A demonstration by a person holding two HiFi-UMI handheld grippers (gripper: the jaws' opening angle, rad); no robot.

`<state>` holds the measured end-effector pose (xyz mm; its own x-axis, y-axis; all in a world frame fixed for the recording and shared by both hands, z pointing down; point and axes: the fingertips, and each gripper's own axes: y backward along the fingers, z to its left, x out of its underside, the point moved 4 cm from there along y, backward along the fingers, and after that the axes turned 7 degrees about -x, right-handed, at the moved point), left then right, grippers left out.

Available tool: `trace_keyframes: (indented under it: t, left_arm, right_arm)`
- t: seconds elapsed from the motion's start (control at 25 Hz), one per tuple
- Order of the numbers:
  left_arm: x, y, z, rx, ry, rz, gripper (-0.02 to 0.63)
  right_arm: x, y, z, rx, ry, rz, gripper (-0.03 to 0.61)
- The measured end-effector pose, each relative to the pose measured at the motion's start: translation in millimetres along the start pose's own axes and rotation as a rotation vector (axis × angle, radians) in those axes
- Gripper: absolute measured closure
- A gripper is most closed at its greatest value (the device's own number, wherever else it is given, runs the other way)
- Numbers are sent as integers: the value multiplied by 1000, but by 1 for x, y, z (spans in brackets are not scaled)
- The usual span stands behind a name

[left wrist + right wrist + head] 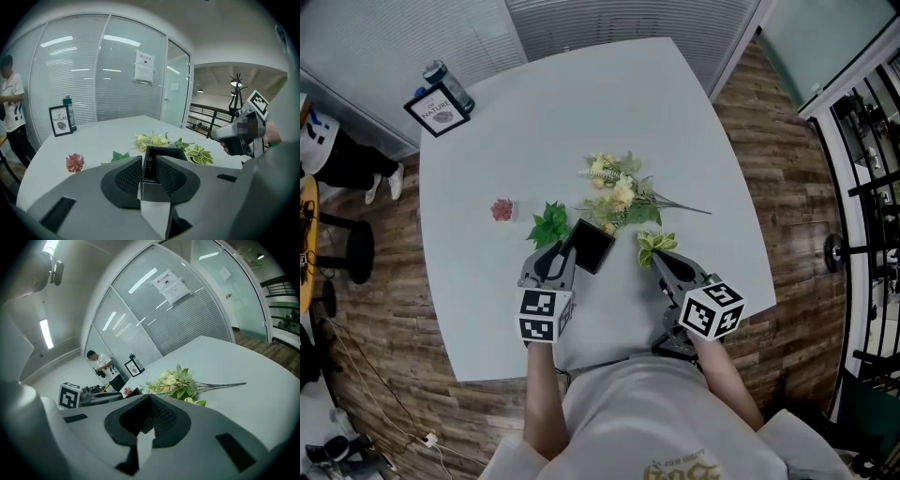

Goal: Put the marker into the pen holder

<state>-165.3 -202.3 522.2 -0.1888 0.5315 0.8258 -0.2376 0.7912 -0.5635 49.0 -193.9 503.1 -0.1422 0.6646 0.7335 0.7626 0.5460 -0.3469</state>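
The black square pen holder [591, 246] is near the table's [581, 112] front, tipped toward me. My left gripper [567, 255] is shut on its near wall. In the left gripper view the pads [127, 177] pinch that wall, and the holder's open rim [165, 150] shows just beyond them. A slim dark thing [149, 163] stands inside against the wall; it may be the marker, but I cannot tell. My right gripper [660, 259] hovers to the right of the holder, jaws together with nothing between them. In the right gripper view its tips [150, 399] point toward the flowers.
A bunch of artificial flowers [619, 192] lies behind the holder, with a green leaf [548, 225], a pale leaf sprig [656, 244] and a pink flower [502, 210] nearby. A framed sign [439, 111] and a bottle [448, 84] stand at the far left corner. A person [337, 159] stands beside the table.
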Motion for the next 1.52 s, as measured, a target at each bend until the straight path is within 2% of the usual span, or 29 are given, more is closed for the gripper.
trace_keyframes:
  t: [0.24, 0.6, 0.84, 1.04, 1.52]
  left_arm:
    - [-8, 12, 2, 4, 17, -41, 514]
    - [-27, 51, 2, 60, 198, -194, 512]
    - [-37, 84, -1, 77, 227, -257, 523]
    - [-40, 104, -1, 72, 216, -293, 554]
    - [-35, 115, -4, 74, 234, -293, 594]
  right_arm:
    - [-6, 3, 8, -19, -31, -32, 562]
    - [-15, 9, 28, -30, 22, -70, 561]
    - [-24, 18, 59, -67, 80, -103, 562]
    - [-22, 21, 75, -81, 110, -99, 563]
    - [-19, 31, 91, -79, 143, -102, 562]
